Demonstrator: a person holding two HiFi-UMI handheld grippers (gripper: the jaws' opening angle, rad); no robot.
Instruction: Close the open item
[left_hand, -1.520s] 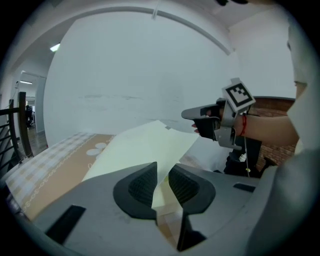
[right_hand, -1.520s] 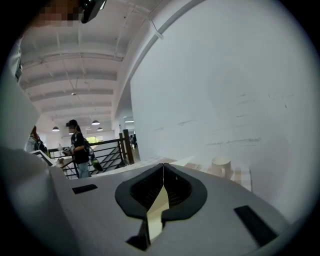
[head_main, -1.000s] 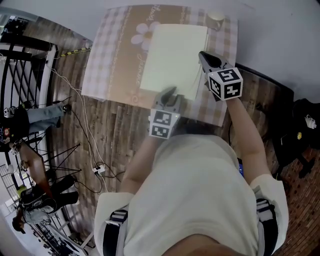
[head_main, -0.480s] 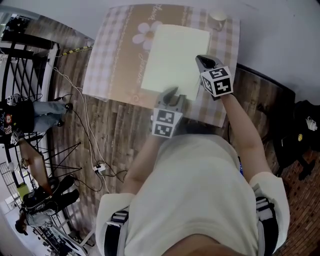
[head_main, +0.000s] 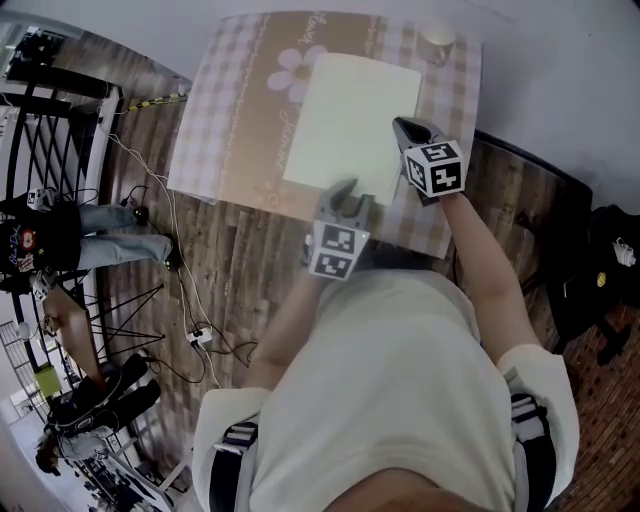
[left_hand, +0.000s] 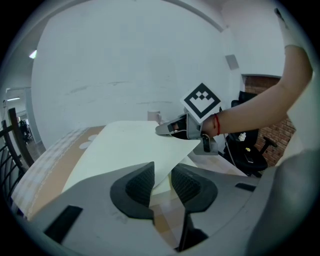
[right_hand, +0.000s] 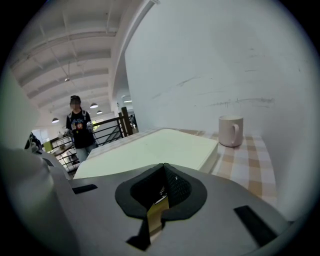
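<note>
A large pale book (head_main: 350, 125) lies flat on the checked tablecloth (head_main: 220, 130). My left gripper (head_main: 352, 192) is at the book's near edge. In the left gripper view its jaws (left_hand: 162, 175) stand apart, and the cover's (left_hand: 120, 150) near corner runs between them without being pinched. They have just been opening. My right gripper (head_main: 402, 124) is low over the book's right edge, and its tips (left_hand: 159, 131) show above the cover in the left gripper view. Seen from the right gripper view, that gripper (right_hand: 164, 167) is shut with nothing in it, and the book (right_hand: 160, 150) looks closed.
A pale mug (head_main: 437, 42) (right_hand: 230, 131) stands at the table's far right corner by the white wall. A black chair (head_main: 600, 260) is to the right. Cables (head_main: 190, 335) run over the wooden floor at left. A person (right_hand: 77, 127) stands by the black railing.
My right gripper has come down closer to the book's right edge. The left gripper has stayed at the near edge, with its jaws a little wider apart.
</note>
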